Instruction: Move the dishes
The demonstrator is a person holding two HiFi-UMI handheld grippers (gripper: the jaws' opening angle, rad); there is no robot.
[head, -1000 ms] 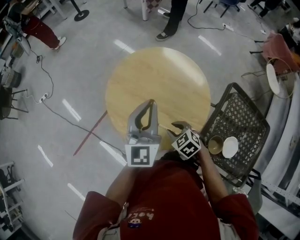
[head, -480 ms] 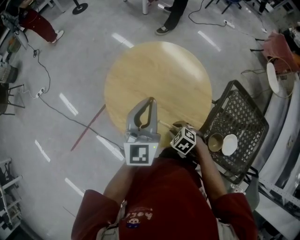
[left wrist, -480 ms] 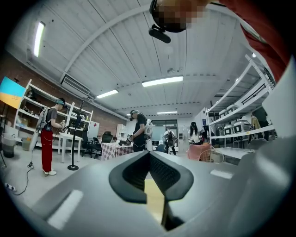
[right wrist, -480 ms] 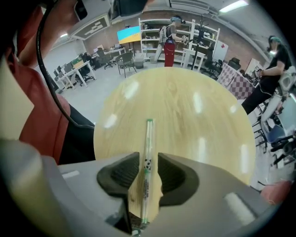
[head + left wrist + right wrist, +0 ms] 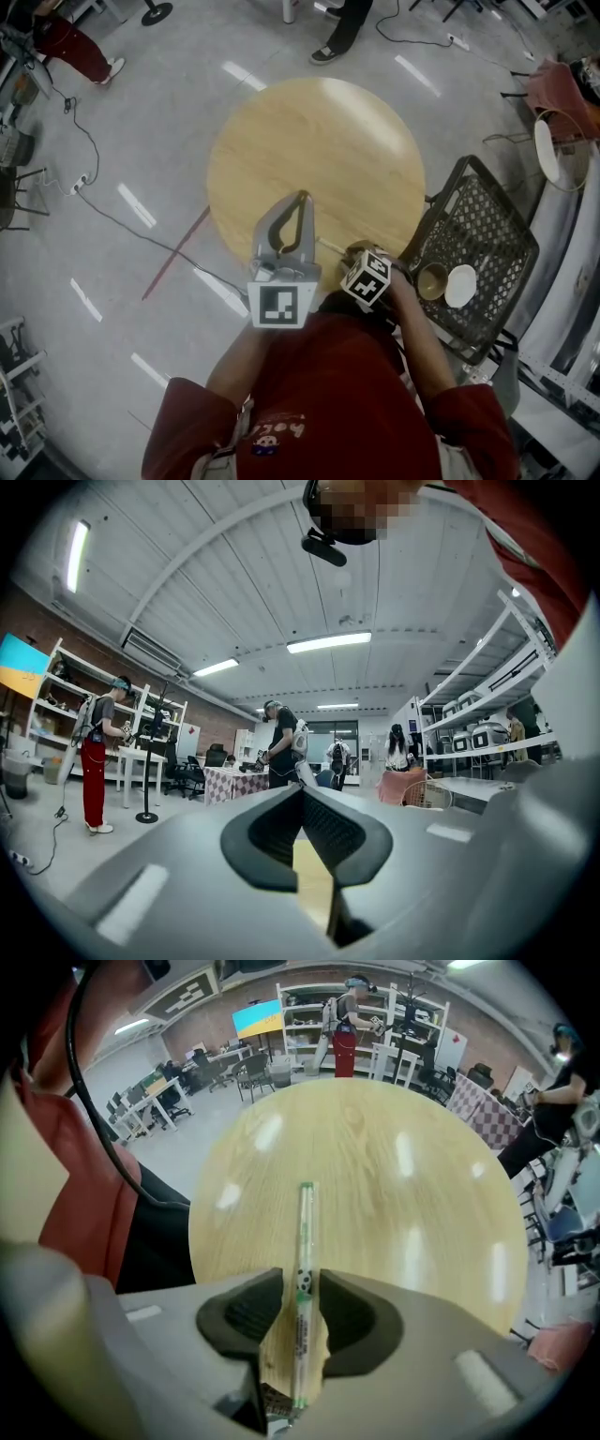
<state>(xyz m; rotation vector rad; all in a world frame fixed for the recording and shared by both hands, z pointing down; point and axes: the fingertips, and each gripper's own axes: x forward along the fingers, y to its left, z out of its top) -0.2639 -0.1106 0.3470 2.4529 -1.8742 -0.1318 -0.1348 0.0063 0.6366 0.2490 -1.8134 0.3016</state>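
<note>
Head view: round wooden table (image 5: 314,159), bare except for what the grippers hold over its near edge. Left gripper (image 5: 300,202) points out over the table, its marker cube toward the camera. Right gripper (image 5: 350,252) is just beside it, at the table's near-right rim, with a thin chopstick packet (image 5: 330,249) sticking out of it toward the left gripper. The dishes are off the table: a brown cup (image 5: 431,281) and a white bowl (image 5: 460,286) sit side by side, touching or nearly so, in a black mesh basket (image 5: 487,202) to the right of the table. Two people stand on the floor beyond the table; only their legs show.

Left gripper view: left gripper (image 5: 302,794) jaws are closed, tips meeting, nothing between them. A sliver of table (image 5: 314,883) shows through the gap behind the tips. The camera looks roughly level across the room: shelves, tables, several people standing.

Right gripper view: right gripper (image 5: 300,1281) jaws are clamped on the chopstick packet (image 5: 305,1232). The packet is clear wrap with green ends and a panda print at the pinch point, and it runs straight ahead over the table (image 5: 394,1176). The tabletop ahead carries only glare.
</note>
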